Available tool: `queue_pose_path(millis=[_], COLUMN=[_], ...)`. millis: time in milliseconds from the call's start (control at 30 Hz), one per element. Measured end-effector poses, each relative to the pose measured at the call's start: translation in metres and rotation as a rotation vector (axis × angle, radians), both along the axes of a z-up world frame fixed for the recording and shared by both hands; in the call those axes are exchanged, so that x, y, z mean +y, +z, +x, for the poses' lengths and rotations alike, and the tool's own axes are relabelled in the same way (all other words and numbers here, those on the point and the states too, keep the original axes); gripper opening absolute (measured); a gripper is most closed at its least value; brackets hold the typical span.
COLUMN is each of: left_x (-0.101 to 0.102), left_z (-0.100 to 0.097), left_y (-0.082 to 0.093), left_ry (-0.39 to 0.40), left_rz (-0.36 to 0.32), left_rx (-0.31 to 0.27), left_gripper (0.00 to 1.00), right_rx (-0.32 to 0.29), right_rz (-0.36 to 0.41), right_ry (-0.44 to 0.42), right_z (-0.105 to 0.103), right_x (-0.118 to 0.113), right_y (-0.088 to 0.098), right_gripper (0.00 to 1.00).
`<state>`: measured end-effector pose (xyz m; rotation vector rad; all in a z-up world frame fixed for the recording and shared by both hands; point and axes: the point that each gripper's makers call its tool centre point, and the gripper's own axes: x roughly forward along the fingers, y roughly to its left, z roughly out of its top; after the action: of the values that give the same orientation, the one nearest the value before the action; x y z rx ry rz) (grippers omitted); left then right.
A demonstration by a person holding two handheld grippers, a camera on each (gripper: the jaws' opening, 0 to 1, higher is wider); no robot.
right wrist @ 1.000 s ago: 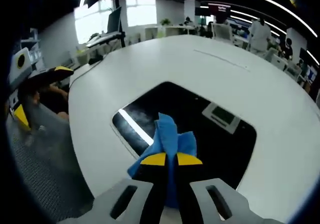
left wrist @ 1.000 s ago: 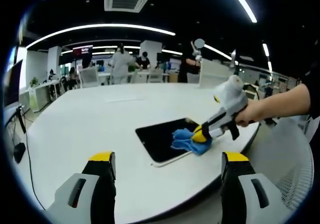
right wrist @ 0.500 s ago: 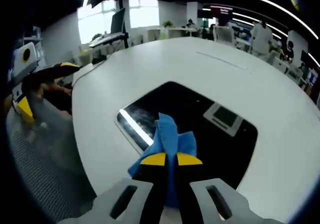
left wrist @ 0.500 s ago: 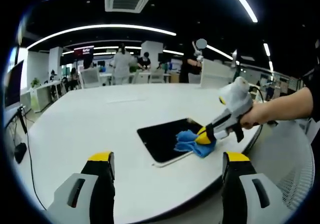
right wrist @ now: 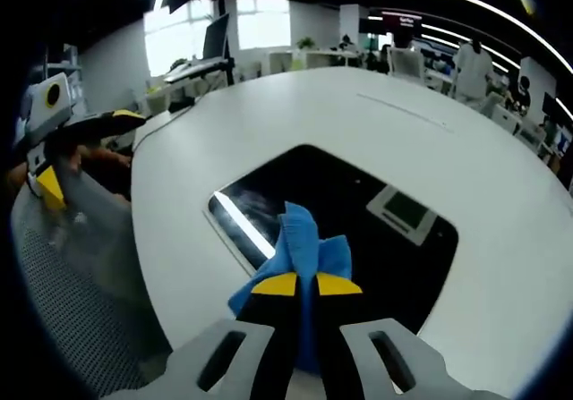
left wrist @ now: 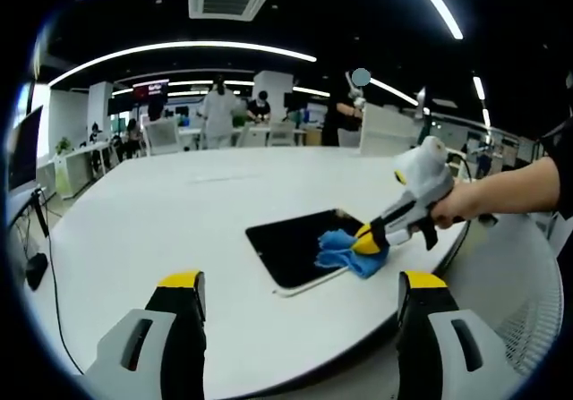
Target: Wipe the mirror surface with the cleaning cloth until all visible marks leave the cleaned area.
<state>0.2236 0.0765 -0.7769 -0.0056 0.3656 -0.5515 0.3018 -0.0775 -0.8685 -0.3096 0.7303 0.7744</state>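
Note:
A dark rectangular mirror [left wrist: 291, 244] [right wrist: 349, 212] lies flat on the round white table [left wrist: 161, 212] [right wrist: 466, 158], near its front right edge. A blue cleaning cloth [left wrist: 340, 251] [right wrist: 304, 248] rests bunched on the mirror's near corner. My right gripper [right wrist: 297, 285] [left wrist: 363, 240] is shut on the cloth and presses it down onto the glass; a hand holds it from the right in the left gripper view. My left gripper [left wrist: 295, 284] hangs open over the table's near edge, well short of the mirror, with nothing between its jaws. It also appears at the far left of the right gripper view, as the left gripper [right wrist: 54, 140].
A mesh chair [left wrist: 528, 293] [right wrist: 63, 275] stands by the table's edge beside the mirror. Desks, monitors and several people [left wrist: 215, 114] fill the office behind the table. The mirror reflects a ceiling light strip [right wrist: 242, 225] and a vent [right wrist: 401, 208].
The right gripper and cloth have slid slightly rightward along the mirror's near corner, still shut on the cloth. The left gripper has not moved.

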Motion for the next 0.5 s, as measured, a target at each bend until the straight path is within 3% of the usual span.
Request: queue_pose_path(millis=[500], left_x=[0.0], left_z=[0.0], left_y=[0.0], left_ry=[-0.001], left_rz=[0.0], left_rx=[0.0], left_gripper=[0.88], right_rx=[0.005], right_rz=[0.0], right_ry=[-0.054], right_z=[0.0], right_x=[-0.03], right_y=[0.0], right_gripper=[0.0])
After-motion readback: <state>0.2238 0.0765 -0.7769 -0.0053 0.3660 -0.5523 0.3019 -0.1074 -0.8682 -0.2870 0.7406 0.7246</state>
